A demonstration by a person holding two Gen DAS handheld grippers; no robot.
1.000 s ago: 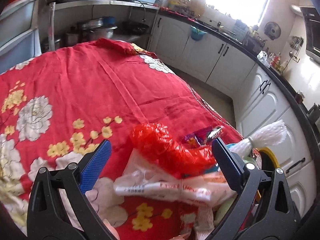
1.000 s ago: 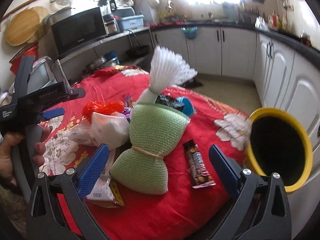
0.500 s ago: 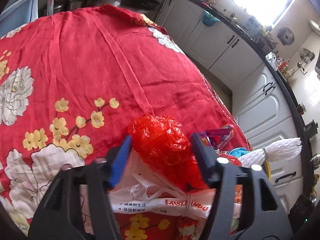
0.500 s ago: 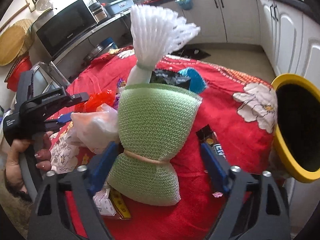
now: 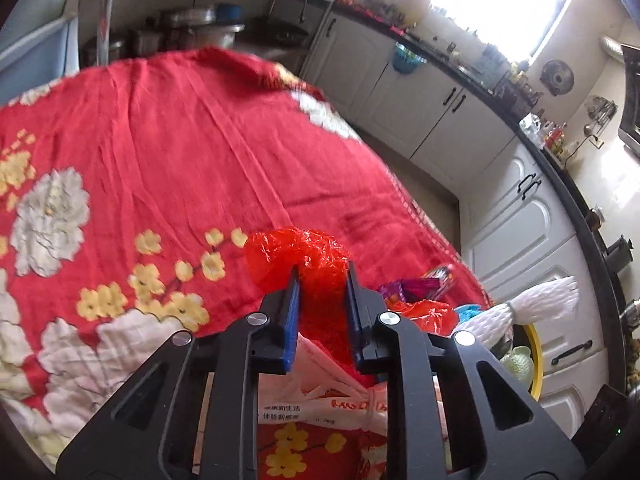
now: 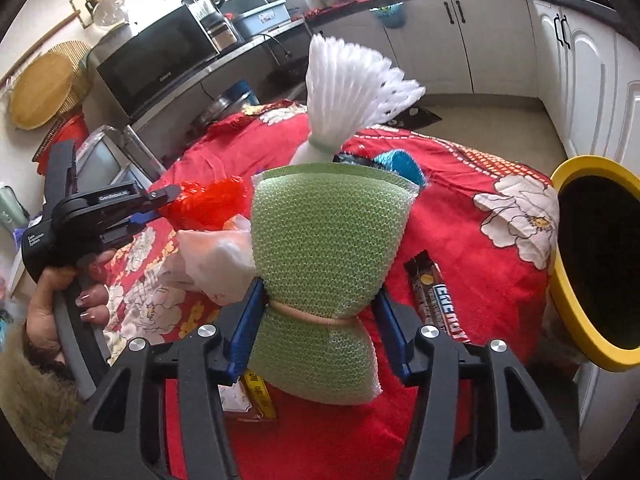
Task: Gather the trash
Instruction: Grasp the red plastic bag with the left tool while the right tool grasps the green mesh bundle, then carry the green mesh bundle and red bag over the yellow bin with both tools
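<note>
Left tool point(image 5: 322, 280) closing, pinching red bag point(image 5: 304, 256); right tool point(image 6: 320, 304) closing (astride) green foam net point(image 6: 324, 256).

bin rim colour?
Yellow rim on the bin, with a dark inside. Clearest in the right wrist view, at the right edge of the table.
</note>
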